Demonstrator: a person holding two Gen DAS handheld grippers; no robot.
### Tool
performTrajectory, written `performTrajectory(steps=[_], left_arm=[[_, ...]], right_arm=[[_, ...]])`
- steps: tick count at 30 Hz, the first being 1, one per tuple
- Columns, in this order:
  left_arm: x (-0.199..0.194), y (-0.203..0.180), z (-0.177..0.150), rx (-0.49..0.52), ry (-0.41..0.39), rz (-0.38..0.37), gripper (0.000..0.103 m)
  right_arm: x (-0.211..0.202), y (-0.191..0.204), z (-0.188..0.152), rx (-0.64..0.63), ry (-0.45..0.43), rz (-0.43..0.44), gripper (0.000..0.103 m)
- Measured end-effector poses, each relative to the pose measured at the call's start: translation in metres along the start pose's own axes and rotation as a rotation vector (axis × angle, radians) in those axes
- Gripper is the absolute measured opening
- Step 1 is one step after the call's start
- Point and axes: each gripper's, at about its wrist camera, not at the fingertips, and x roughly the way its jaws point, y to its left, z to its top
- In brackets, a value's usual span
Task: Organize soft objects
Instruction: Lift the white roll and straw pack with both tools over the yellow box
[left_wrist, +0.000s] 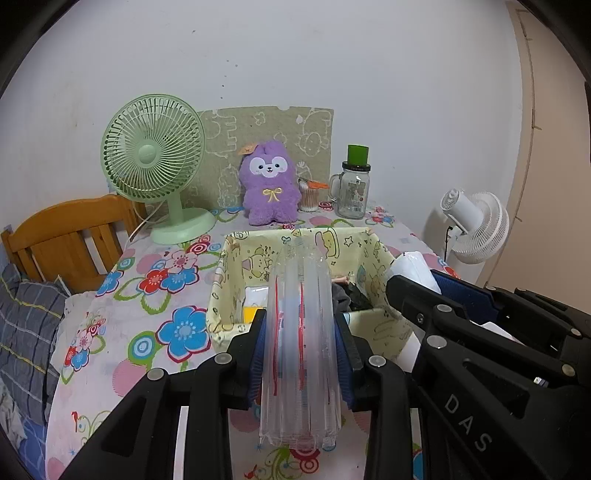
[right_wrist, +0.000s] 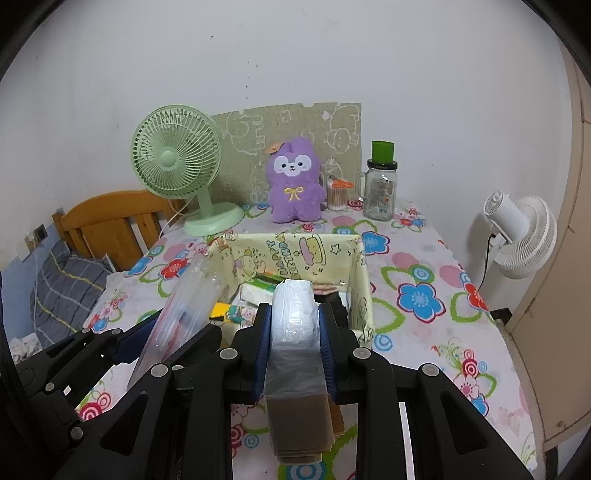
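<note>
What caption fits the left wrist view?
Left gripper holding a clear air-cushion pack above the basket on a floral table.

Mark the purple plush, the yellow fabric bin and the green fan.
purple plush (left_wrist: 269, 186), left wrist view, on its belly.
yellow fabric bin (right_wrist: 295, 248), right wrist view, on its far inner wall.
green fan (left_wrist: 149, 154), left wrist view, on its grille centre.
</note>
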Motion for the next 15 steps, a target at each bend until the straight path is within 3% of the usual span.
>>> performTrajectory(steps=[15], left_arm=[[0.018, 0.001, 0.021, -0.008, -0.016, 0.003, 0.034]], right_arm=[[0.017, -0.006, 0.022, -0.012, -0.018, 0.005, 0.028]])
